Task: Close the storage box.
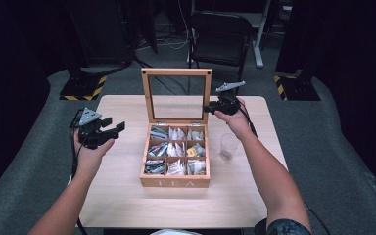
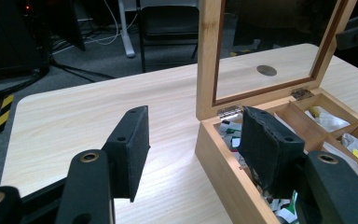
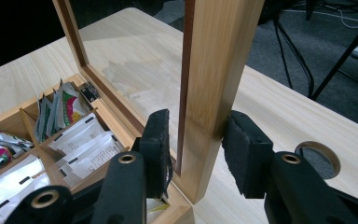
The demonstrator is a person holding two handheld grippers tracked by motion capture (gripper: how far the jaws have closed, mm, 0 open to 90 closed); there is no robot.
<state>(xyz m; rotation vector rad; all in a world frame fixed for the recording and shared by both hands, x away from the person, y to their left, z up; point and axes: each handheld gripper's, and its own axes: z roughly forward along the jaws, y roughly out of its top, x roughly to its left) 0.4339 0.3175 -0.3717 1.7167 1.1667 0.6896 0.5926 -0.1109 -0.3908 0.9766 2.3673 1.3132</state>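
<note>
**A:** While logging front to back, starting nearest: on table (image 1: 127, 196), wooden box (image 1: 176, 182), front wall toward the person. Nine cells, packed with tea bags (image 1: 176, 149). Clear cup (image 1: 228, 146) just right of box, not touching it.

**B:** Left gripper (image 1: 113, 125)?

**A:** Hovering left of box, apart from it. Jaws spread, nothing between.

**B:** Lid (image 3: 209, 70)?

**A:** Standing upright on the rear hinges. Wood frame round a glass pane.

**B:** Right gripper (image 3: 193, 140)?

**A:** Set at the lid's right stile, low down, one pad each side. Outer pad touching the wood edge. Inner pad very close, perhaps with a sliver of gap. Cannot tell whether truly clamped.

**B:** Handling?

**A:** Judged stiff and fairly light, swinging freely on the hinges. Glass fragile, so best held on wood only, never by the pane. Smooth wood, probably slippery under the pads. Better gripped square across the stile and eased round slowly, not dropped onto the bags. Possibly more leverage from a hold higher up the stile.

**B:** Beyond?

**A:** Dark chair (image 1: 220, 36) behind table.
</note>
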